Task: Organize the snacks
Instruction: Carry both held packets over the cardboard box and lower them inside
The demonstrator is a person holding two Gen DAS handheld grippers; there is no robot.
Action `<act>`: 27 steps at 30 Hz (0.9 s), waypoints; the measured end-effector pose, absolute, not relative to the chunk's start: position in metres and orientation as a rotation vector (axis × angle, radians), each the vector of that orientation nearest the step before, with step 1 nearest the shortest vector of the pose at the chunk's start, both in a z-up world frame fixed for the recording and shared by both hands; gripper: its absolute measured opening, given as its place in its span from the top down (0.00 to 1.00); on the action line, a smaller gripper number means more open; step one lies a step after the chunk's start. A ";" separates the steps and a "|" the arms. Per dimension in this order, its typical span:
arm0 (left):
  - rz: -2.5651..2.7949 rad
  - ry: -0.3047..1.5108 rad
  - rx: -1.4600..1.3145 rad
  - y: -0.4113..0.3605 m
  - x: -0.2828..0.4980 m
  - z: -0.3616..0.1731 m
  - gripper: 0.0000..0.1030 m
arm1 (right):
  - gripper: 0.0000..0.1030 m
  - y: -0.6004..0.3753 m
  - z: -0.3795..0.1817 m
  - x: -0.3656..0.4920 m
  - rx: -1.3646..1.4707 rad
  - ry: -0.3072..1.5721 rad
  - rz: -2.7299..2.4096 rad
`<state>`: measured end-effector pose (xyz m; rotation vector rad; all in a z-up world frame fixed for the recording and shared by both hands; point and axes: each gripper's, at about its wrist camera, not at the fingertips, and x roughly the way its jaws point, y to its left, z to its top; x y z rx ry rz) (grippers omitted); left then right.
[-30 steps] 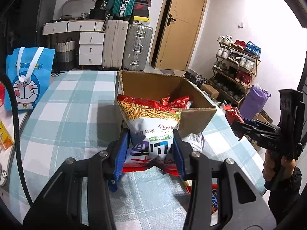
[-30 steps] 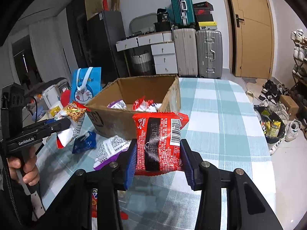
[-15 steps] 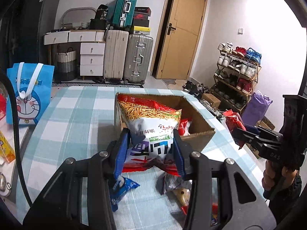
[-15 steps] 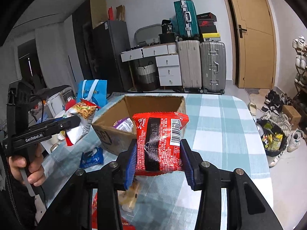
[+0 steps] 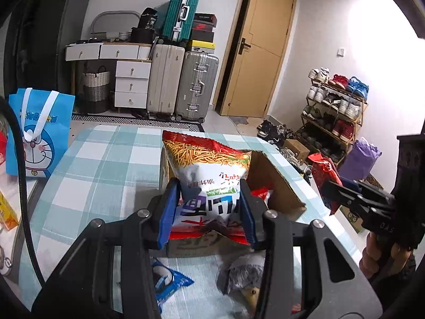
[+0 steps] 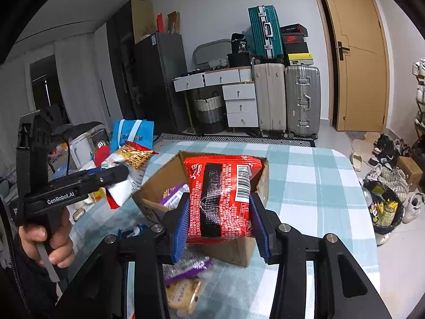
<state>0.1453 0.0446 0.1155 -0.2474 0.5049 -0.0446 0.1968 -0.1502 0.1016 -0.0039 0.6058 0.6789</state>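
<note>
Our left tongs (image 5: 208, 210) pinch a puffy, glossy chip bag (image 5: 209, 175), our right tongs (image 6: 219, 226) a crinkly red noodle packet (image 6: 221, 196), above the cardboard box (image 6: 156, 186).

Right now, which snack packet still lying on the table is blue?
The small blue packet, near the cardboard box. The other loose ones are purple and clear with biscuits.

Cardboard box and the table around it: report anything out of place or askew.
Loose packets lie on the table outside the cardboard box: a blue wrapper, a purple packet and a biscuit pack. Nothing looks spilled or torn.
</note>
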 end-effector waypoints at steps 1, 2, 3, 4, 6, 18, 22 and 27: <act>-0.044 0.504 -0.254 0.045 0.149 0.115 0.61 | 0.58 -0.149 0.100 0.198 0.013 0.598 0.693; -0.041 0.507 -0.254 0.045 0.155 0.115 0.61 | 0.58 -0.147 0.099 0.200 0.017 0.599 0.696; -0.037 0.509 -0.253 0.044 0.160 0.114 0.61 | 0.58 -0.145 0.097 0.202 0.019 0.601 0.698; -0.036 0.511 -0.253 0.043 0.165 0.113 0.61 | 0.58 -0.142 0.095 0.204 0.017 0.609 0.701; -0.045 0.521 -0.255 0.041 0.176 0.110 0.61 | 0.58 -0.138 0.093 0.210 0.021 0.613 0.700; -0.038 0.556 -0.197 0.021 0.227 0.088 0.61 | 0.58 -0.119 0.080 0.250 0.017 0.666 0.701; -0.029 0.565 -0.181 0.020 0.239 0.081 0.61 | 0.58 -0.113 0.073 0.261 0.017 0.679 0.696; -0.022 0.587 -0.178 0.023 0.254 0.067 0.61 | 0.58 -0.106 0.069 0.275 0.010 0.687 0.696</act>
